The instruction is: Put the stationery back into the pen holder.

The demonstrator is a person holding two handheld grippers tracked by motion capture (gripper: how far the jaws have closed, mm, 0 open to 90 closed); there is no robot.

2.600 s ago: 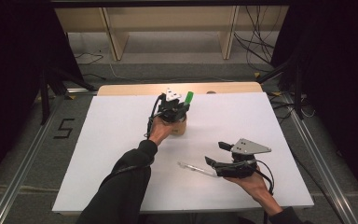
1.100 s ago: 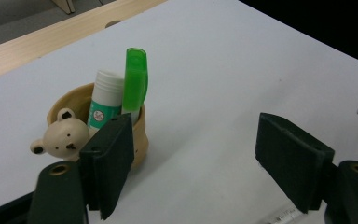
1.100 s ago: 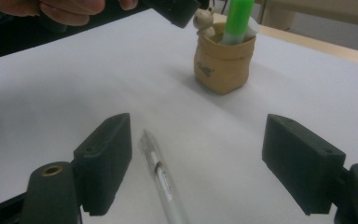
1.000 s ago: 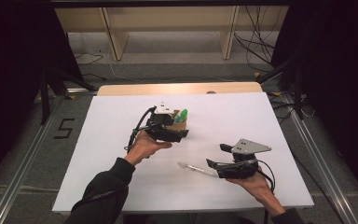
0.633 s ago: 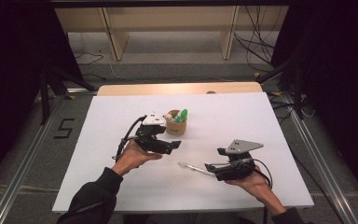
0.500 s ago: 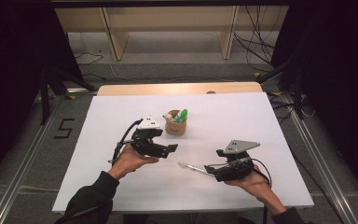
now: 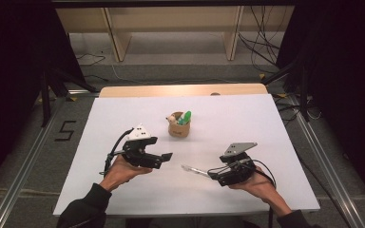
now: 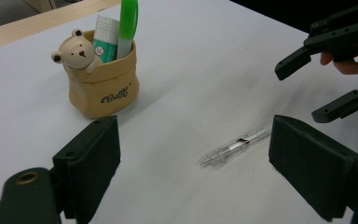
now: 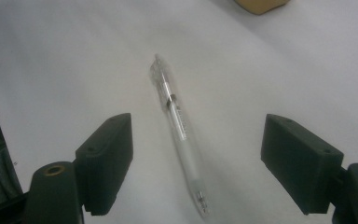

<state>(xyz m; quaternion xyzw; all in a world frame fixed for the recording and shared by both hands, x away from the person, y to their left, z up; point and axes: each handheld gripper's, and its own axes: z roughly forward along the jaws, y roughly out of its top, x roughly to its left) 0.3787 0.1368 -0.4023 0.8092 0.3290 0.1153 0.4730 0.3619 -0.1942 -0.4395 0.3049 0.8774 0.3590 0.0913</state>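
Clear plastic pens [image 9: 179, 135]: one, flat on the white table [image 7: 275, 137], between the right gripper's [image 9: 196, 161] wide, empty jaws.
Tan bear pouches [image 8: 100, 77]: one.
Left gripper [image 8: 193, 168]: just opened, empty.

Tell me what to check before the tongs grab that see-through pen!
1. Right tongs open: ok, jaws apart with the clear pen between them, untouched.
2. Pen lying flat on the white table: ok.
3. Left tongs out of the way: ok, open and holding nothing, off to the pen's side.
4. Bear pen holder upright: ok.
5. Room in the holder beside the green marker and glue stick: cannot tell.
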